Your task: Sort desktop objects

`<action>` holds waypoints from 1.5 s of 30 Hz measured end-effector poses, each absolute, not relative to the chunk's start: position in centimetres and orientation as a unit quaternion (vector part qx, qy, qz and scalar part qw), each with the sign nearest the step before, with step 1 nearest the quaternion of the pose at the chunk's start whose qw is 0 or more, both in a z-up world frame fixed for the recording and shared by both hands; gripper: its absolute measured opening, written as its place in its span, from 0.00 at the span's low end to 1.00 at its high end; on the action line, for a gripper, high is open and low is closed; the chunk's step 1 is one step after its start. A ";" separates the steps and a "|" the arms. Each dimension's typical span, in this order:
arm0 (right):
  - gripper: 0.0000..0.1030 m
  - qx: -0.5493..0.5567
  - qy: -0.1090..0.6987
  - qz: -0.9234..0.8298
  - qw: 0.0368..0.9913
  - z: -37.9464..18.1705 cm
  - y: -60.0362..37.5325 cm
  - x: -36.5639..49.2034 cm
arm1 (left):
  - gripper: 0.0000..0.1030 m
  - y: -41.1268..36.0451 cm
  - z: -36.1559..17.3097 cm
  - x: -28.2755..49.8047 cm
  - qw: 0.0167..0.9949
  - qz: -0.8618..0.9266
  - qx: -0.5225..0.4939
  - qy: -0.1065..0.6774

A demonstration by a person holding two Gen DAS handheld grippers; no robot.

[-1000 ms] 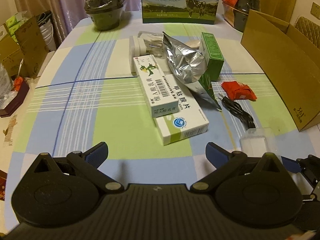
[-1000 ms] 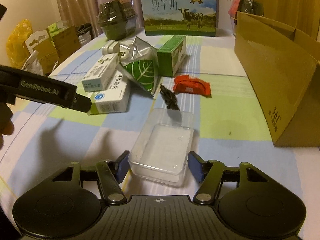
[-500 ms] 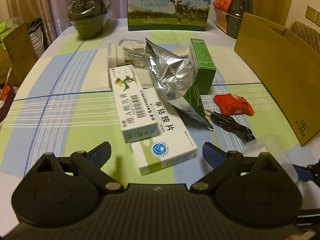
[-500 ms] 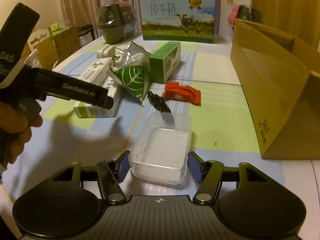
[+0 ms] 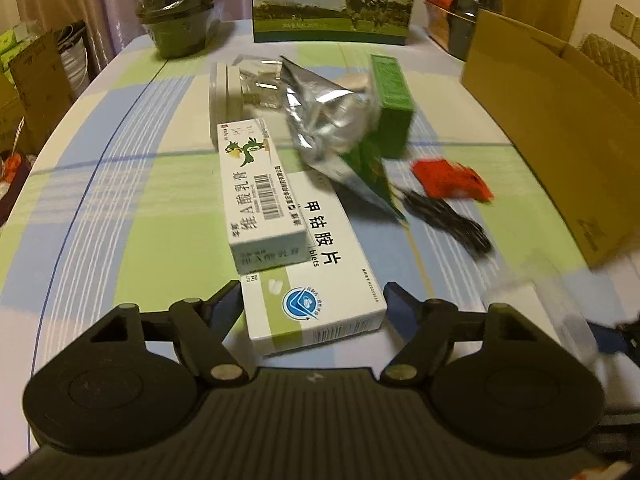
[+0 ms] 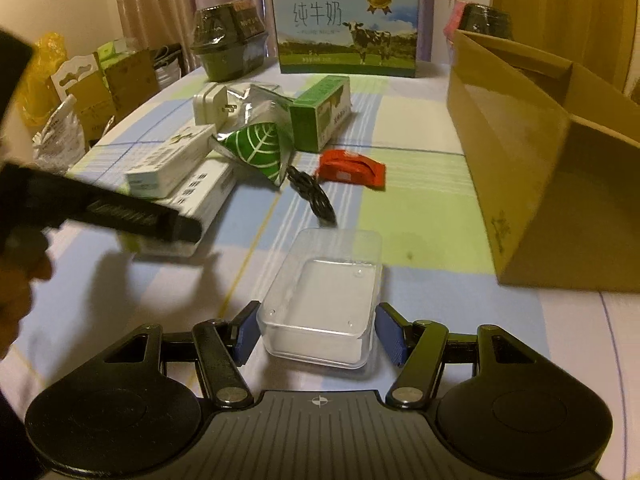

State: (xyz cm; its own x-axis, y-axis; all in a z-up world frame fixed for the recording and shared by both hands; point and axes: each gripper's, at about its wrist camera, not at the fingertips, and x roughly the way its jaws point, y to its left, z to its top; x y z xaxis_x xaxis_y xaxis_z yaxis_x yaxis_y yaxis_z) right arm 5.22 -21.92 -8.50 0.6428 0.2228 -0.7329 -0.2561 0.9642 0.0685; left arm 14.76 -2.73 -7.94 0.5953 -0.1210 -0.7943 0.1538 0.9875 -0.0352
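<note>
The left tongs point(image 5: 313, 298) are set astride the near end of a white pill box point(image 5: 320, 280) on the checked table point(image 5: 120, 208); their jaws have just been closing, with the box between them, and the left pad seems to touch the box corner while a gap is seen at the right pad — no grip is shown. A second white box point(image 5: 260, 196) lies across the far part of the pill box. Beyond it are seen a foil pouch point(image 5: 328, 124), a green carton point(image 5: 394, 96) and a white plug point(image 6: 212, 106); to the right lie a red packet point(image 5: 450, 180) and a black cable point(image 5: 448, 220). The right tongs point(image 6: 316, 334) are closed on a clear plastic tub point(image 6: 324, 292), a blue pad at each side wall — whether the tub is lifted off the table cannot be told. A cardboard box point(image 6: 532, 160) stands open at the right, and a milk case point(image 6: 346, 26) stands at the far edge.
</note>
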 end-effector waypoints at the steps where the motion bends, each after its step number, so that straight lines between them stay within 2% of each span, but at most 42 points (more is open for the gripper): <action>1: 0.57 -0.023 0.402 0.130 0.906 -8.4 -22.2 4.8 | 0.71 -2.9 -7.7 13.8 0.892 -0.081 0.019 0.445; 12: 0.57 -0.015 0.406 0.097 0.908 -7.8 -25.1 2.7 | 0.70 -4.5 -7.1 5.9 0.881 -0.116 0.031 0.458; 14: 0.57 -0.013 0.406 0.097 0.909 -7.8 -25.2 2.6 | 0.70 -4.5 -7.2 5.7 0.880 -0.114 0.032 0.459; 16: 0.57 -0.011 0.404 0.096 0.910 -7.8 -25.3 2.5 | 0.76 -4.6 -7.1 5.8 0.884 -0.105 0.035 0.455; 19: 0.57 -0.010 0.404 0.099 0.909 -7.9 -25.3 2.7 | 0.80 -4.6 -6.9 6.3 0.889 -0.098 0.041 0.446; 26: 0.59 -0.011 0.411 0.093 0.907 -8.6 -25.5 3.1 | 0.80 -5.2 -8.1 7.9 0.886 -0.094 0.052 0.451; 33: 0.63 0.001 0.417 0.079 0.906 -8.9 -25.8 3.8 | 0.76 -5.3 -9.0 8.9 0.881 -0.091 0.051 0.461; 36: 0.63 0.002 0.416 0.075 0.906 -8.9 -25.8 4.0 | 0.69 -5.3 -9.1 9.0 0.881 -0.090 0.054 0.461; 40: 0.63 -0.001 0.416 0.078 0.906 -8.9 -25.6 4.2 | 0.67 -4.9 -9.0 9.4 0.879 -0.091 0.053 0.465; 42: 0.55 -0.004 0.416 0.082 0.906 -8.8 -25.5 4.1 | 0.66 -4.7 -8.8 9.4 0.881 -0.087 0.058 0.462; 45: 0.53 -0.007 0.417 0.084 0.905 -8.7 -25.3 4.0 | 0.66 -3.7 -8.2 9.4 0.885 -0.074 0.061 0.455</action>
State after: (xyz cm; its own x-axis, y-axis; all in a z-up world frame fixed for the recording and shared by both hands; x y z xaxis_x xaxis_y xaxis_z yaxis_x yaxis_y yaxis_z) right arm 3.99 -25.34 -8.72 0.6389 0.1455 -0.7554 -0.1574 0.9859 0.0568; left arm 9.40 -3.75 -8.23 0.5742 -0.0755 -0.8152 0.1870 0.9815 0.0408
